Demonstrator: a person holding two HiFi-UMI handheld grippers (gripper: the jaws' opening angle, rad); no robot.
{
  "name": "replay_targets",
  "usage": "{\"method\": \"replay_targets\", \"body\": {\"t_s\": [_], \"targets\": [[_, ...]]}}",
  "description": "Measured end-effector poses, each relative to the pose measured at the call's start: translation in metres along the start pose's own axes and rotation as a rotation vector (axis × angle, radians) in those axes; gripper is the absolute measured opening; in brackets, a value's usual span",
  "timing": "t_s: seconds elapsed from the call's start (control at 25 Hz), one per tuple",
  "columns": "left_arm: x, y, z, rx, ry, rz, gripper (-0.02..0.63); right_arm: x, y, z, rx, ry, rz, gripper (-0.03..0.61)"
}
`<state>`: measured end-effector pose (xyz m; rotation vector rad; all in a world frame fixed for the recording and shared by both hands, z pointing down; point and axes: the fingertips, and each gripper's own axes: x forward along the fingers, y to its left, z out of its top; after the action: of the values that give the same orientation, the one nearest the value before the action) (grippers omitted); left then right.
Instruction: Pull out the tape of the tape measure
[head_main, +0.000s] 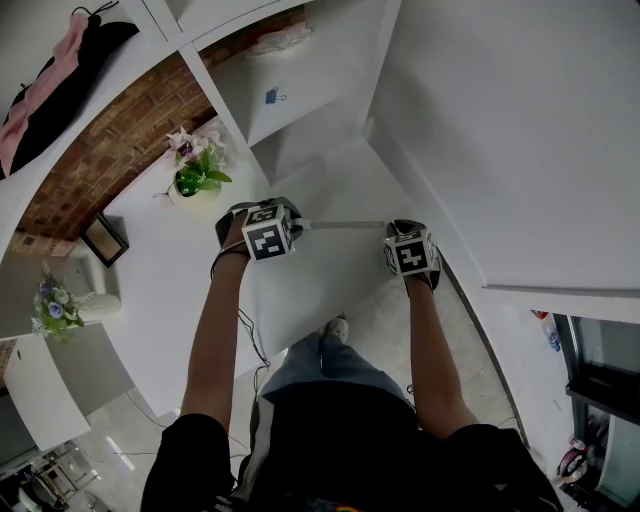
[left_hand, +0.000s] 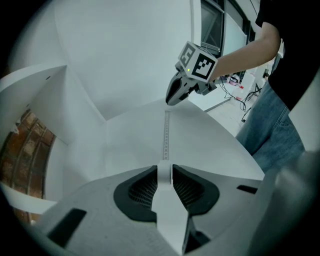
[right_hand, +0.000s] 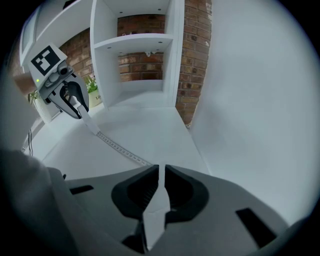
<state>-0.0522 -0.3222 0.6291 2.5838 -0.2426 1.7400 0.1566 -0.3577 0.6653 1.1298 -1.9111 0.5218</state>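
Tape (head_main: 345, 225) taut between left gripper (left_hand: 164, 172) and right gripper (right_hand: 161, 172)

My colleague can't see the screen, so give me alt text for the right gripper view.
The right gripper is shut on one end of a measuring tape, which runs across a white table to the left gripper clamping its other end. White shelves and a brick wall stand behind.

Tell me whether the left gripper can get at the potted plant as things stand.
Probably yes: the potted plant stands just beyond the left gripper, bare white surface between them. But that gripper is shut on the tape measure, so grasping the plant looks unlikely.
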Motion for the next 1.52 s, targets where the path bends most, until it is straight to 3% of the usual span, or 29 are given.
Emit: {"method": "replay_targets", "body": {"t_s": [0.24, 0.52, 0.68, 0.88, 1.04, 1.28, 1.52], "targets": [[0.002, 0.0, 0.001, -0.019, -0.016, 0.007, 0.152, -0.003, 0.0, -0.002, 0.029, -0.007, -0.002, 0.046], [-0.006, 0.006, 0.005, -0.041, -0.058, 0.044, 0.164, -0.009, -0.001, -0.001, 0.048, -0.021, -0.007, 0.048], [-0.023, 0.013, 0.011, -0.083, -0.125, 0.091, 0.164, -0.019, -0.004, 0.005, 0.069, -0.056, -0.016, 0.048], [-0.069, 0.032, 0.028, -0.236, -0.338, 0.228, 0.152, -0.047, -0.012, 0.027, 0.17, -0.211, -0.024, 0.048], [-0.114, 0.043, 0.043, -0.354, -0.524, 0.405, 0.066, -0.086, -0.016, 0.056, 0.249, -0.423, -0.024, 0.021], [-0.173, 0.043, 0.048, -0.551, -0.799, 0.638, 0.018, -0.151, -0.014, 0.089, 0.258, -0.712, -0.05, -0.002], [-0.221, 0.023, 0.043, -0.614, -0.945, 0.841, 0.009, -0.207, -0.012, 0.098, 0.275, -0.894, -0.087, -0.002]]}}
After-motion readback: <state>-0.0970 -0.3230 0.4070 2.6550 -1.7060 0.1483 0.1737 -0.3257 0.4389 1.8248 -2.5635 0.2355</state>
